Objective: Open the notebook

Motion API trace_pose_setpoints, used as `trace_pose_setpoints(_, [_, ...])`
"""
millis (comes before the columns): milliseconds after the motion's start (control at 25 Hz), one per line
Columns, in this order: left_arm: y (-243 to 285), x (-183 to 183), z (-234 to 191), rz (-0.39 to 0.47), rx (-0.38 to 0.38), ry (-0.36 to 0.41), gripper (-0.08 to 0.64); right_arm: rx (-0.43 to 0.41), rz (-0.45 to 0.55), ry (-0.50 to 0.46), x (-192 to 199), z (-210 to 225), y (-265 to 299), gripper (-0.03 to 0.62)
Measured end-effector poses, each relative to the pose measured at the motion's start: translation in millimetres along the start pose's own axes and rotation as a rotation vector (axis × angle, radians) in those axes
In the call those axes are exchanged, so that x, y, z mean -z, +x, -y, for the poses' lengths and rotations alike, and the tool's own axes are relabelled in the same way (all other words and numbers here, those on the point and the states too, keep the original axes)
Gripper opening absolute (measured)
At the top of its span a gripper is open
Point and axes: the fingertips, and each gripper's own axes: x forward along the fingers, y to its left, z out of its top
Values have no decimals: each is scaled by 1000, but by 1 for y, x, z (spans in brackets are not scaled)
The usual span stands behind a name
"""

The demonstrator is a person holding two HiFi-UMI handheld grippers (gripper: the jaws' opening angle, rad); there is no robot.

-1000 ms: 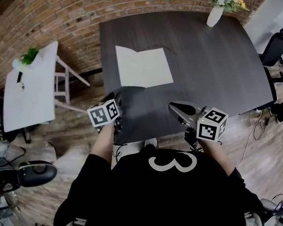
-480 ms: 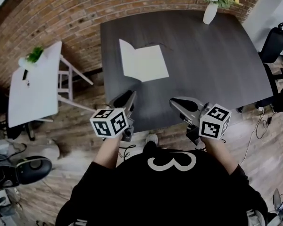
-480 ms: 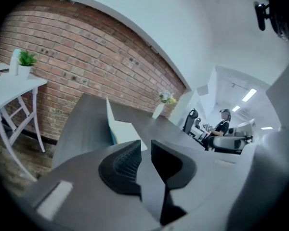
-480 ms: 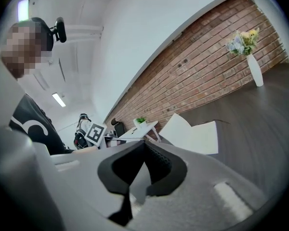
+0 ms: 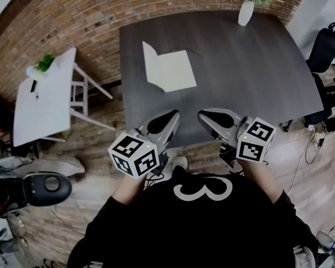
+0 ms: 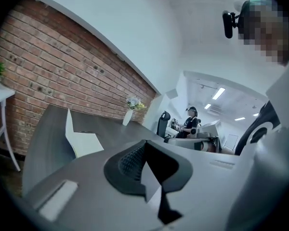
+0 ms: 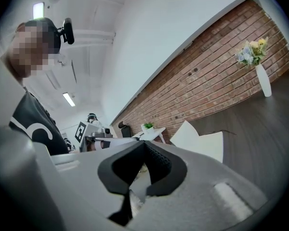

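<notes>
Back from the notebook (image 5: 168,70) comes the left tool (image 5: 170,117), clenched on nothing; the right tool (image 5: 205,116) is clenched too, and the notebook lies open on the counter (image 5: 245,77)

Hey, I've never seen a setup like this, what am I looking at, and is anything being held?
A person holds two handheld two-jaw grippers; the patterned cubes are part of them. The top-down picture comes from a camera on the person's head; the other two cameras ride on the grippers, looking along their jaws. The left gripper and right gripper hover at the near edge of the dark table, both shut and empty. On it are an open notebook, one leaf standing up, and a vase of flowers at the far corner.
</notes>
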Motion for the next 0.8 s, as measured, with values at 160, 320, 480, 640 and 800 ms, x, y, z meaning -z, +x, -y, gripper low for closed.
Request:
trace_pose_setpoints(160, [-1,4,4,-15,-4,22,14,-2,10,-1,-1,-1,-1,0])
trace_pose_setpoints(320, [-2,3,7,-14,-5,30,14,-10,11,-10,-2,-4,-2,0])
trace_pose_setpoints(480, [0,3,9,-19,-2,44,14,-7,13,-17,-3,-4,-2,0])
trace_pose_setpoints(640, [0,5,7,-28,-6,44,14,-5,14,-16,-3,-4,-1,0])
trace_pose_setpoints(800, [0,7,7,-31,-5,42,14,-3,14,-15,-1,-4,-2,0])
